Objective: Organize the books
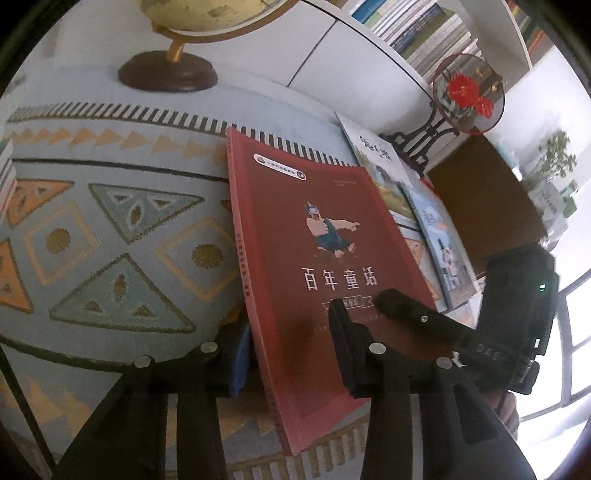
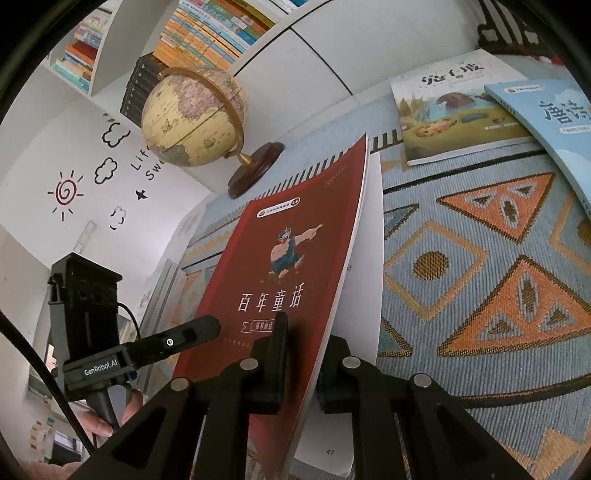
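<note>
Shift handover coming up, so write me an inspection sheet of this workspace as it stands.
Surface: patterned cloth in blue and orange covers the table.
Job's things: red book raised off the cloth, one loose page hanging out behind the cover; illustrated book and light blue book lie flat at the far side, overlapping.
Clutter: globe on a wooden base; round ornament with red flowers on a dark stand.
Grippers: right gripper shut on the red book's cover edge; left gripper clamps its spine side.
Cables: a black cable runs past the left gripper's handle.
Surroundings: white shelves of books, wall doodles, a window.
</note>
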Available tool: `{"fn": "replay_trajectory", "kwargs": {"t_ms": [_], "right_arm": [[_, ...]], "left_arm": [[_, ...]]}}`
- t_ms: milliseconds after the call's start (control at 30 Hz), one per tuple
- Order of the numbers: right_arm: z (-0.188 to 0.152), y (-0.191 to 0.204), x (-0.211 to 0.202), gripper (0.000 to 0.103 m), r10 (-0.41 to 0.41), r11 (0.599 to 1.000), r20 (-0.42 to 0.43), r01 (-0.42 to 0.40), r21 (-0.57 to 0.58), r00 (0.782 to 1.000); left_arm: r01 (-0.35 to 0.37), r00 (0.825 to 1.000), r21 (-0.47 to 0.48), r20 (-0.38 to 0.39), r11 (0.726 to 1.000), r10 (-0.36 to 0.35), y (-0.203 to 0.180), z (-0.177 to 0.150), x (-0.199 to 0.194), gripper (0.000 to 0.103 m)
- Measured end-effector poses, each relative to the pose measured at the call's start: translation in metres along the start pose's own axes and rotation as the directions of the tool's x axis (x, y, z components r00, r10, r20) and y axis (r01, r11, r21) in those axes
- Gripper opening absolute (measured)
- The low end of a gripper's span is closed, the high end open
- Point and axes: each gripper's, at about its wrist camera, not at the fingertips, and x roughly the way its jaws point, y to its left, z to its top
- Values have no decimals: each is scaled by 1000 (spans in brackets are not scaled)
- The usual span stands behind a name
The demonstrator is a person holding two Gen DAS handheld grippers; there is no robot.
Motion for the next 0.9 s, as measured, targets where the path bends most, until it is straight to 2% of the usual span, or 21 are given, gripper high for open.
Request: {"fn": "replay_trajectory", "kwargs": {"t_ms": [333, 467, 600, 900], "right_arm": [[-2, 19, 2, 12, -104, 989, 26, 106, -105, 994], [-5, 30, 0, 11, -123, 979, 47, 129, -159, 991], [-10, 35, 3, 12, -108, 980, 43, 114, -162, 993], [-10, 55, -15, 11, -86, 978, 104, 104, -183, 991]], "left_arm": [[-134, 991, 115, 39, 984, 130, -18, -2, 1, 34], [-157, 987, 127, 57, 979, 151, -19, -1, -3, 34], [-217, 974, 167, 107, 962, 201, -28, -3, -10, 34], [-203, 973, 179, 145, 963, 178, -38, -1, -33, 34]]}}
